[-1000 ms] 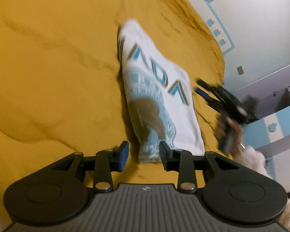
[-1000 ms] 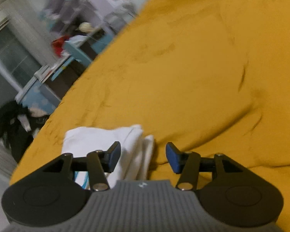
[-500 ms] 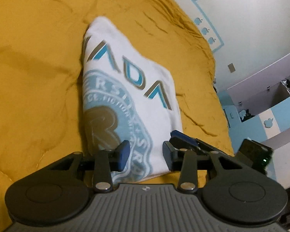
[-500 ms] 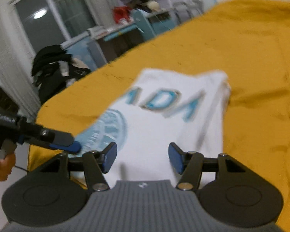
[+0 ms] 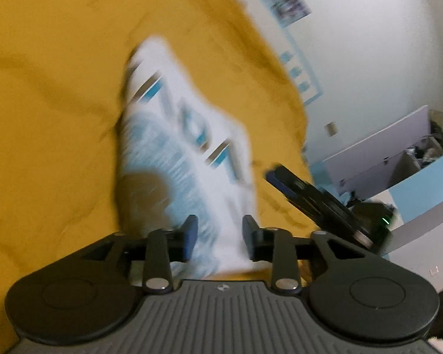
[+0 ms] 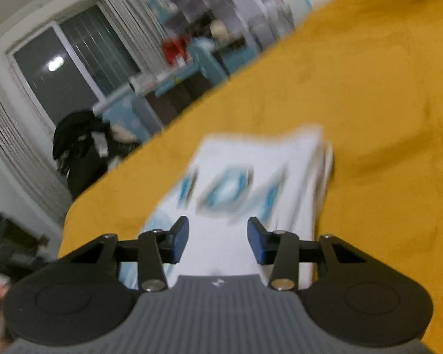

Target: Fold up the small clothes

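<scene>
A folded white T-shirt (image 5: pixel 189 147) with a blue and brown print lies on the yellow blanket (image 5: pixel 53 103). My left gripper (image 5: pixel 220 236) hovers open over the shirt's near edge, and the fabric shows in the gap between its fingers without being pinched. In the right wrist view the same shirt (image 6: pixel 251 183) lies straight ahead. My right gripper (image 6: pixel 218 236) stands open above the shirt's near end with its jaws closing and nothing pressed between the pads. In the left wrist view the right gripper (image 5: pixel 280 178) reaches in beside the shirt's right edge. Both views are blurred by motion.
The yellow blanket (image 6: pixel 384 88) covers the whole bed around the shirt. The bed's edge (image 5: pixel 304 135) drops off to the right, with a white and blue cabinet (image 5: pixel 413 162) beyond it. A window (image 6: pixel 59 67) and cluttered shelves (image 6: pixel 192 50) stand past the far edge.
The right gripper swung from bare blanket onto the shirt and its jaws narrowed a little. In the left view it moved from far right in beside the shirt. The left gripper drifted over the near edge.
</scene>
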Demonstrator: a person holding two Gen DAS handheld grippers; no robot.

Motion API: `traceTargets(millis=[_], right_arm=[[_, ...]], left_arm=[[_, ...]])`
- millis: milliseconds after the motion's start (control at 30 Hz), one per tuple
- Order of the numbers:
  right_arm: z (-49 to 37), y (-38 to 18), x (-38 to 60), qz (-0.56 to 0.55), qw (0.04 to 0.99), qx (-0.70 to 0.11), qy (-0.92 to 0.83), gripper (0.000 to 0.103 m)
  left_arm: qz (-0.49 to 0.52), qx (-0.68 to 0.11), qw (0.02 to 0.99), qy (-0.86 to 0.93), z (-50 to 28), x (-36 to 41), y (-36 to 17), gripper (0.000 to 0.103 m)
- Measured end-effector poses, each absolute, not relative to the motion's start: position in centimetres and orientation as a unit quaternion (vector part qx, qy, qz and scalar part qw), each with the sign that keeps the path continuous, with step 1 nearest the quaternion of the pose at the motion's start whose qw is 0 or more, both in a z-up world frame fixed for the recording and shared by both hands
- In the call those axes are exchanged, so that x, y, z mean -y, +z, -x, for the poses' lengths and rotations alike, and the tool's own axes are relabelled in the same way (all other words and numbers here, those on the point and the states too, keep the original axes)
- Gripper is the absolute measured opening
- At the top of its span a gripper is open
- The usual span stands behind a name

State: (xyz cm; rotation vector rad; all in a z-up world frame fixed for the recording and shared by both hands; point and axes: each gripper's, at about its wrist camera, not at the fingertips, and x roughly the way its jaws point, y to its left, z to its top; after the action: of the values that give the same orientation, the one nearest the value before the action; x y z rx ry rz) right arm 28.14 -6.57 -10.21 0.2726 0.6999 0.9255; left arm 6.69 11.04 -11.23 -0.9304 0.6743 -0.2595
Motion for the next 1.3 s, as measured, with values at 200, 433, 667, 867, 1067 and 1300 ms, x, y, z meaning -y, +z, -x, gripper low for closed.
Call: traceTargets(millis=[200, 433, 667, 867, 1067, 1300], right_arm=[[-35.3, -11.4, 2.1, -0.125, 0.843, -0.340, 0.398, 0.043], [-38.3, -16.2, 0.4, -0.087, 0.854, -0.381, 0.343, 0.042], [-32.5, -11.0, 3.1, -0.110, 0.870, -0.331, 0.349, 0.043], [-20.4, -9.3, 7.9, -0.099, 0.847, -0.339, 0.396, 0.059], [-17.1, -14.0, 10.0, -0.138, 0.834, -0.415, 0.335, 0.055], [-15.3, -12.2, 10.7, -0.233, 0.825, -0.420, 0.298, 0.062]], left_arm=[[0.419, -0.312, 0.846, -0.110, -8.5, -11.4, -10.6, 0.060], [0.414, -0.333, 0.841, -0.100, -8.5, -12.1, -13.1, 0.057], [0.398, -0.330, 0.851, -0.091, -6.9, -11.4, -10.4, 0.058], [0.396, -0.341, 0.848, -0.092, -3.7, -10.3, -10.5, 0.065], [0.383, -0.351, 0.851, -0.080, -3.7, -9.5, -12.4, 0.066], [0.339, -0.385, 0.858, -0.021, -3.5, -7.7, -8.9, 0.068]])
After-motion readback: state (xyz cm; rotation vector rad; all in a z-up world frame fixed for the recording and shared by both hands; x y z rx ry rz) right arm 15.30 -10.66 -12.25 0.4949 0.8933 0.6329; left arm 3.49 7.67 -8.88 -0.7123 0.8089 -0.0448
